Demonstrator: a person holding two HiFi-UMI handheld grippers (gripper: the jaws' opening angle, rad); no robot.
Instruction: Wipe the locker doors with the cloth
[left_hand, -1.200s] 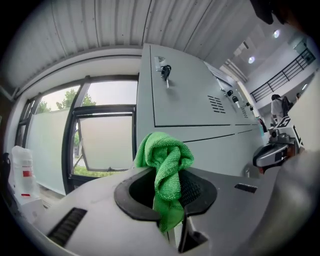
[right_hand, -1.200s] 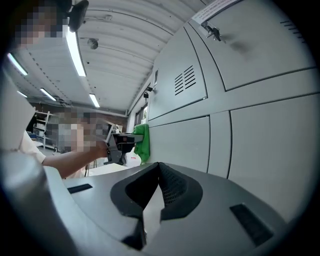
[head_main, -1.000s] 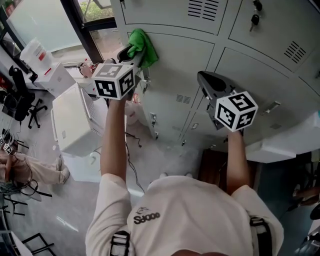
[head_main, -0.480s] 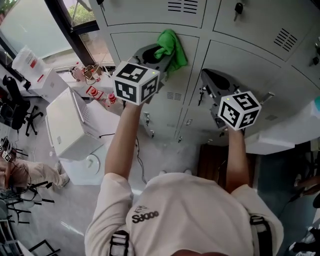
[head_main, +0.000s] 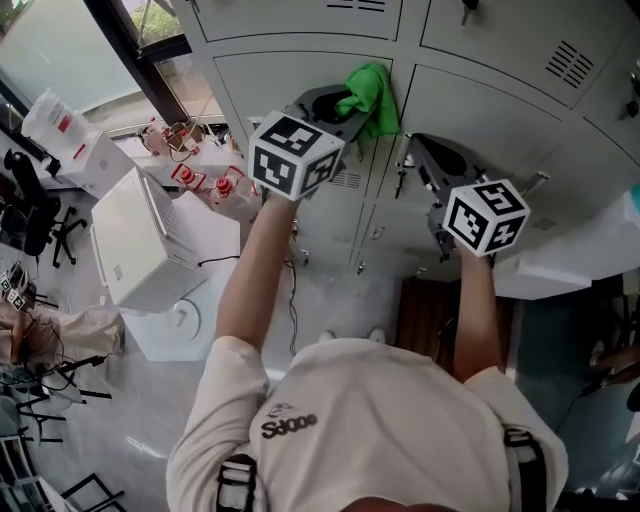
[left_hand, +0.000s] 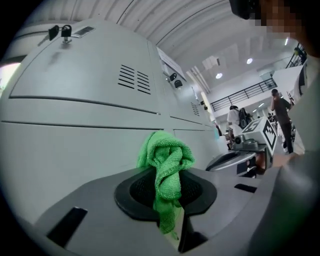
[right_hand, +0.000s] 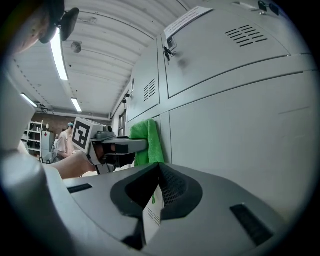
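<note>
The green cloth (head_main: 370, 95) (left_hand: 167, 165) (right_hand: 146, 142) is bunched and gripped in the left gripper (head_main: 345, 105) (left_hand: 167, 202), whose jaws are clamped on its lower folds. The free upper part of the cloth bulges out beyond the jaw tips.

In the right gripper view the cloth lies against the face of a grey locker door (head_main: 290, 85) (left_hand: 75, 150) (right_hand: 150, 85), at that door's right edge. It sits just beside the vertical seam that divides this door from the neighbouring door (head_main: 480, 110) (right_hand: 240, 125). In the head view the cloth sits near the upper right corner of the same door.

The right gripper (head_main: 425, 160) (right_hand: 152, 197) is held near the neighbouring door, to the right of the seam. Its jaws are drawn together, with only a pale strip of its own showing in the slit. Whether it touches the door cannot be told.

Each gripper carries a marker cube, left (head_main: 293, 155) and right (head_main: 485, 215), above the person's bare forearms.

Vent slats (left_hand: 135, 79) and a key in a lock (left_hand: 65, 32) mark the door above the cloth. A white box (head_main: 140, 240) stands on the floor to the left of the lockers, below a dark-framed window (head_main: 150, 25).
</note>
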